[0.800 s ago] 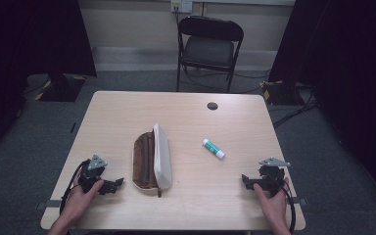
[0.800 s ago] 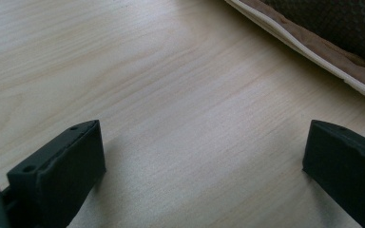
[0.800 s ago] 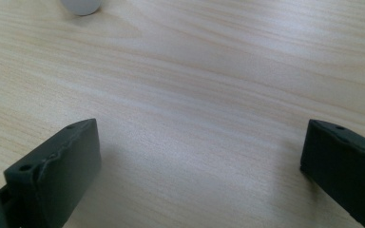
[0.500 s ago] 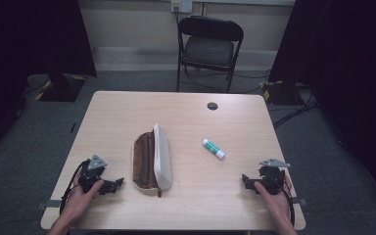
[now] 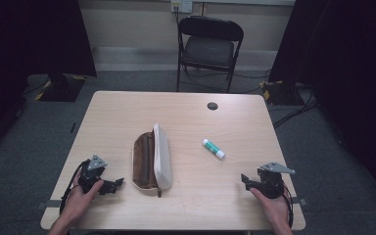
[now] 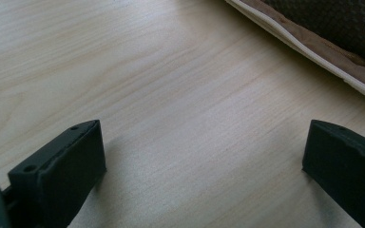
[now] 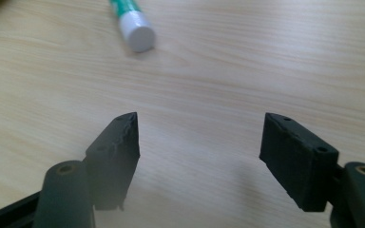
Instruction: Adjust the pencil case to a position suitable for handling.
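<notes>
A brown pencil case (image 5: 149,159) with a white side lies unzipped in the middle of the table (image 5: 186,112). To its right lies a green and white glue stick (image 5: 213,148). My left gripper (image 5: 116,183) rests near the front left edge, pointing at the case, open with bare wood between its jaws (image 6: 204,156). The case's rim (image 6: 313,52) fills the top right corner of the left gripper view. My right gripper (image 5: 245,179) rests near the front right edge. It is open and holds nothing (image 7: 199,137), and the glue stick (image 7: 132,23) lies a short way ahead of it.
A small round black disc (image 5: 212,105) sits near the table's far edge. A black folding chair (image 5: 209,46) stands beyond the table. Bare wood lies between the glue stick and the right gripper and around both hands.
</notes>
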